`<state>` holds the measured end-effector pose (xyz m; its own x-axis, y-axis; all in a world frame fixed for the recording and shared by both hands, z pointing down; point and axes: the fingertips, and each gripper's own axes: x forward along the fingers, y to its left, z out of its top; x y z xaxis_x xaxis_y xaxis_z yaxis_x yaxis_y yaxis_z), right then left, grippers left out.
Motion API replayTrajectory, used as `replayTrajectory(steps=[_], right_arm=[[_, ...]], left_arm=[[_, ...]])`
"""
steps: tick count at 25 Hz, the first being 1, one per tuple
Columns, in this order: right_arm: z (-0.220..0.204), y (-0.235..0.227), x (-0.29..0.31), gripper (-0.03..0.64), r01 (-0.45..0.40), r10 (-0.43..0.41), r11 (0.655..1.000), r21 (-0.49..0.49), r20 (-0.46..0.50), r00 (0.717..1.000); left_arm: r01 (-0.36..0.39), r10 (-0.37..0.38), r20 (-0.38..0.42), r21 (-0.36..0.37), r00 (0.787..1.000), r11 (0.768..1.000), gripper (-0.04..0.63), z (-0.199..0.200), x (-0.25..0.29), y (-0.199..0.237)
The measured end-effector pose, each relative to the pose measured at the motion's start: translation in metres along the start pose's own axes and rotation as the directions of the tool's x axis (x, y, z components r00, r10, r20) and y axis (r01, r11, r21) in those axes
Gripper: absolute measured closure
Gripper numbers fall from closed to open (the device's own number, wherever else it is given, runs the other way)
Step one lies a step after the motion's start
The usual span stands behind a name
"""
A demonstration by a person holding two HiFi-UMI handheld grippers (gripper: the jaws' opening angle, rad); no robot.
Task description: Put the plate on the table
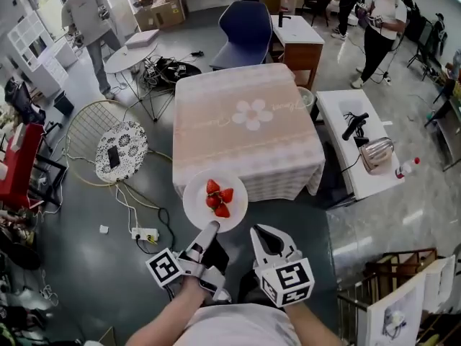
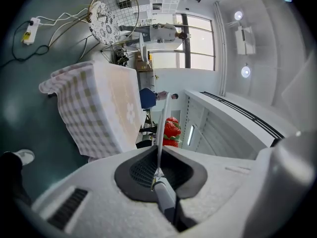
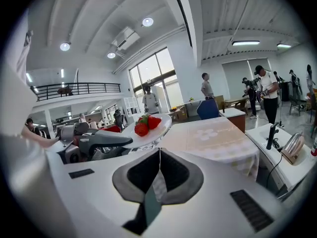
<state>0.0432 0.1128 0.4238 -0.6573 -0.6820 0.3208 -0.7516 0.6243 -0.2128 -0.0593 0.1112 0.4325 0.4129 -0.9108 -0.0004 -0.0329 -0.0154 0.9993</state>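
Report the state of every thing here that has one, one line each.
plate: held in the air by its rim, near the table's edge, not yet set down
strawberries: piled on the plate
left tool: shut on the plate's rim
right tool: shut, nothing between its jaws
table: draped with a cloth

The head view looks steeply down from the near side of the worktop (image 1: 248,121). Each gripper view sits close behind its own jaws, the left rolled sideways, the right level; all three share worktop and plate (image 1: 196,206).
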Motion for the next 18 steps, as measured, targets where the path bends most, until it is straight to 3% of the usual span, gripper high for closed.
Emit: replayTrajectory(steps=[12,18], right_arm=[[0.028,-0.064,0.016,0.612,-0.04,0.039,0.999,0.018,0.032,0.999],[0.036,-0.073,0.027,0.614,-0.053,0.053,0.999,0.0,0.029,0.998]], left_arm=[[-0.016,0.014,0.025,0.061,1.0,0.998,0.577,-0.007,0.064,-0.016],[-0.005,0.002,0.049,0.059,0.999,0.998,0.577,0.005,0.077,-0.017]])
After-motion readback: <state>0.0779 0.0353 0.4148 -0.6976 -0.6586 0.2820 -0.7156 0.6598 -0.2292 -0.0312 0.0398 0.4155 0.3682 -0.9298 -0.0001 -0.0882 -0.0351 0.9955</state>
